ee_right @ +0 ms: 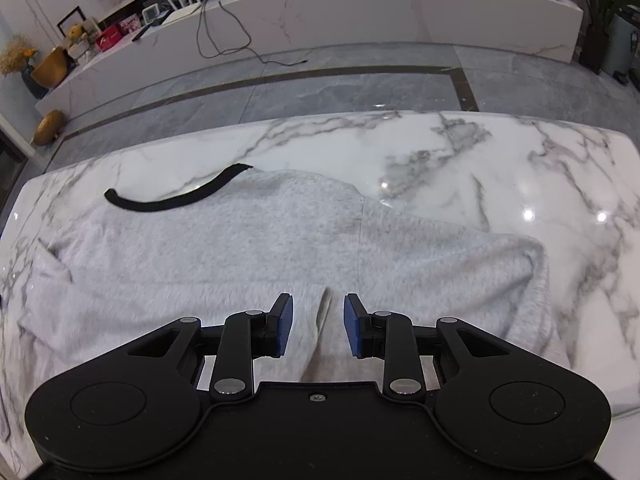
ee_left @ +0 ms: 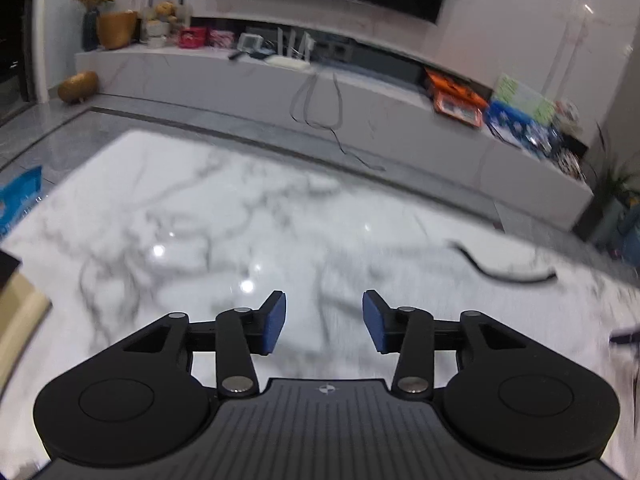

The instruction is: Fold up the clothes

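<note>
We are holding the left tongs (ee_left: 324, 322) spread and empty over the bare marble desk (ee_left: 200, 208), with only a black trim showing at the right of that frame. We are hovering the right tongs (ee_right: 318, 326) spread over a crease in the grey sweater (ee_right: 224, 248), which is lying rumpled across the lower left of the frame, black collar (ee_right: 176, 196) at upper left. We are judging the folding barely begun, with every fold still ahead.

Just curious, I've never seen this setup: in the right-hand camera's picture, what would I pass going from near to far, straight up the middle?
Open jaws of the right gripper → grey garment → marble table → grey tiled floor → long white cabinet.
</note>
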Available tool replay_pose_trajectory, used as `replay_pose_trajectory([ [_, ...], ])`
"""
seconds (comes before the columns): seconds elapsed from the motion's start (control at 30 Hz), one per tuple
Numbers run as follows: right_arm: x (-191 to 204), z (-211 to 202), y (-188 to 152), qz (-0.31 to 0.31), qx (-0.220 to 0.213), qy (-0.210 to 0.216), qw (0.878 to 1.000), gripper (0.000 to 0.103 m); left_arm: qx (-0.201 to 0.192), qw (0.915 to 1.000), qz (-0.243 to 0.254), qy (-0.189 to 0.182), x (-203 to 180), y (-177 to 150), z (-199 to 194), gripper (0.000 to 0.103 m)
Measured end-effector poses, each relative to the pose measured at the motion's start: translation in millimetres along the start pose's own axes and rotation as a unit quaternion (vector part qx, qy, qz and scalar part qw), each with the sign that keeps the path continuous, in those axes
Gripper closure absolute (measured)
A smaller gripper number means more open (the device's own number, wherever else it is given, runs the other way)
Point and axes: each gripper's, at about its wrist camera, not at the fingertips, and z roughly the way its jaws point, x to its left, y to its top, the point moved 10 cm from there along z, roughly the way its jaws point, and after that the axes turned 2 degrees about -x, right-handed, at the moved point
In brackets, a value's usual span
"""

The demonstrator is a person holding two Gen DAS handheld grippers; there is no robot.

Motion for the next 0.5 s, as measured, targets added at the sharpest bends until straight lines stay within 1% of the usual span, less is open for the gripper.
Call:
replay_pose_trajectory([
  [0.07, 3.5, 8.0, -0.6, -0.001, 0.005, 0.004, 1.0, 0.074, -0.008, 0.9999, -0.007, -0.001, -1.7, 9.8, -0.4, 0.06],
  [0.2, 6.2, 18.7, -2.2, -0.001, 0.009, 0.014, 1.0, 0.072, 0.007, 0.9999, -0.008, 0.008, -0.9, 11.4, 20.7, 0.06],
  [0.23, 6.0, 20.4, -3.0, 0.0, 0.01, 0.016, 1.0, 0.072, 0.01, 0.9999, -0.008, 0.011, -0.8, 11.8, 25.9, 0.06],
  [0.27, 5.5, 23.0, -4.2, -0.001, 0.012, 0.016, 1.0, 0.076, 0.014, 0.9998, -0.008, 0.013, -0.6, 12.2, 31.2, 0.061],
  [0.3, 5.7, 22.9, -4.6, -0.002, 0.011, 0.018, 1.0, 0.082, 0.017, 0.9997, -0.008, 0.015, -0.4, 12.7, 36.4, 0.064],
  [0.33, 5.9, 22.4, -5.0, -0.004, 0.01, 0.021, 1.0, 0.098, 0.021, 0.9996, -0.008, 0.017, -0.2, 13.1, 41.6, 0.082],
  [0.37, 6.9, 18.6, -3.4, -0.008, 0.005, 0.023, 1.0, 0.1, 0.025, 0.9995, -0.009, 0.019, 0.0, 13.5, 46.8, 0.101],
  [0.4, 8.0, 14.6, -1.6, -0.013, -0.001, 0.026, 1.0, 0.101, 0.028, 0.9993, -0.009, 0.022, 0.2, 13.9, 52.0, 0.103],
  [0.47, 10.2, 6.4, 1.9, -0.023, -0.013, 0.031, 0.999, 0.102, 0.036, 0.999, -0.009, 0.026, 0.5, 14.7, 62.4, 0.103],
  [0.5, 8.4, 1.5, 7.4, -0.02, -0.026, 0.027, 0.999, 0.102, 0.039, 0.9988, -0.01, 0.028, 0.7, 15.1, 67.6, 0.103],
])
